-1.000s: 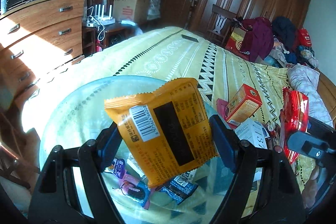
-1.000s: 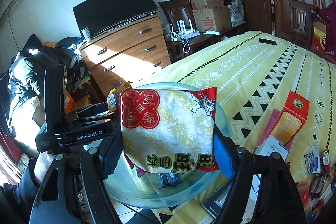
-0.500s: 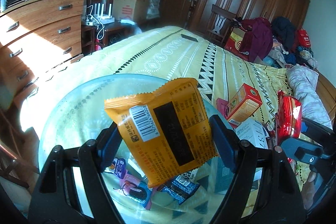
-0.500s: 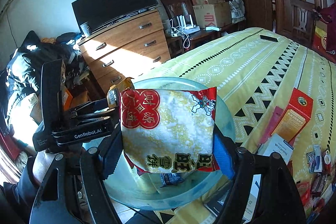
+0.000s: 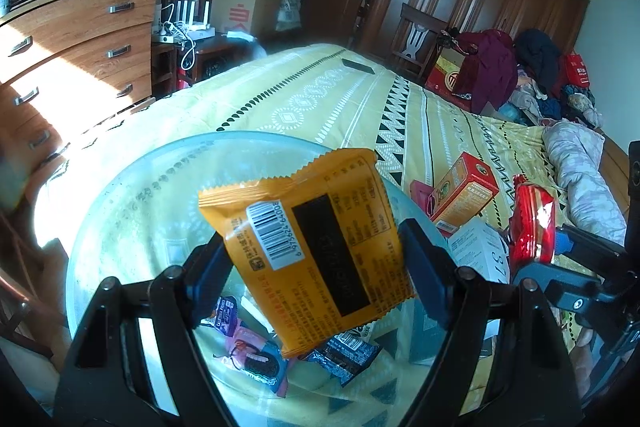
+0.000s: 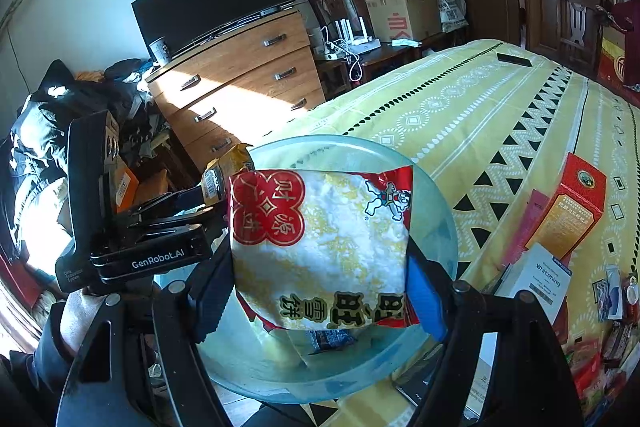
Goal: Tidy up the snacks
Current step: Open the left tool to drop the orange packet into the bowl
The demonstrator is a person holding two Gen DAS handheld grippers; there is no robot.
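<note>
My left gripper (image 5: 316,267) is shut on an orange snack packet (image 5: 308,247) with a barcode, held above a clear glass bowl (image 5: 132,195) on the bed. Several small wrapped snacks (image 5: 256,359) lie in the bowl's bottom. My right gripper (image 6: 320,275) is shut on a red and white rice cracker bag (image 6: 320,247), also over the bowl (image 6: 440,227). In the right wrist view the left gripper (image 6: 152,251) reaches in from the left with the orange packet (image 6: 228,167). In the left wrist view the red bag (image 5: 534,223) shows edge-on at the right.
A yellow patterned bedspread (image 5: 320,99) covers the bed. An orange and red box (image 5: 464,191) and a white box (image 5: 478,251) lie right of the bowl. More small packets (image 6: 612,307) lie at the bed's right. A wooden dresser (image 6: 240,75) stands beyond the bed edge.
The right gripper with the red bag has edged slightly left, toward the bowl, in the left wrist view. The left gripper has stayed still.
</note>
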